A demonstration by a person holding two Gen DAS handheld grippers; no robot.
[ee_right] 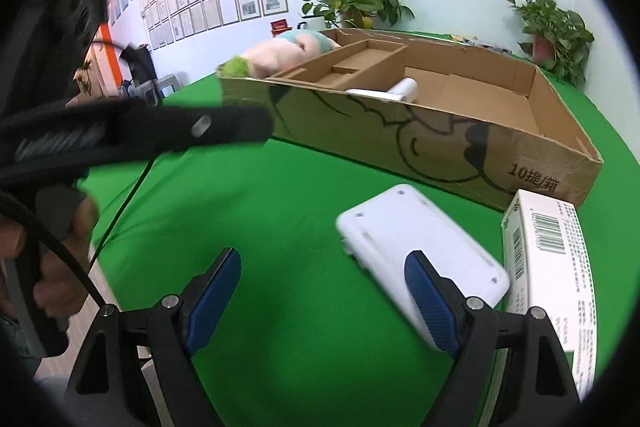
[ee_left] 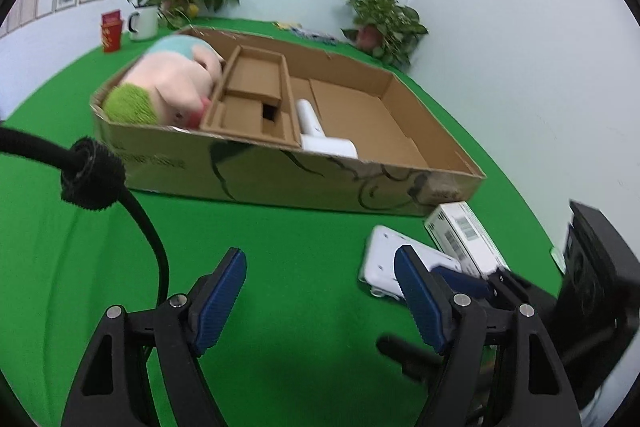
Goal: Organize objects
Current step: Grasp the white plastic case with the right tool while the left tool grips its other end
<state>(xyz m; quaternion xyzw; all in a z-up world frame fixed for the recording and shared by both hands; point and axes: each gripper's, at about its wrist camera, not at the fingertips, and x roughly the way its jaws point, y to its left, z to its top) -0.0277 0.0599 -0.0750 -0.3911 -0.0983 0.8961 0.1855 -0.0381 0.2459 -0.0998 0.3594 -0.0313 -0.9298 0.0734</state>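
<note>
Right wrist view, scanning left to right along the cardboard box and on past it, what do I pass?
Plush toy → brown cardboard insert → white handheld device → bare box floor → potted plant.

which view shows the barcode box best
The right wrist view: the barcode box is close, its barcodes and print clear. The left wrist view shows it small, far right, partly behind the right gripper.

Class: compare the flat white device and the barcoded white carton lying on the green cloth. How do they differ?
The flat white device is thin, plain, round-cornered with small holes; the barcoded white carton is thicker, square-edged, printed with barcodes and text. The device lies nearer the right gripper, whose jaws stand open. Both are white, outside the cardboard box.
</note>
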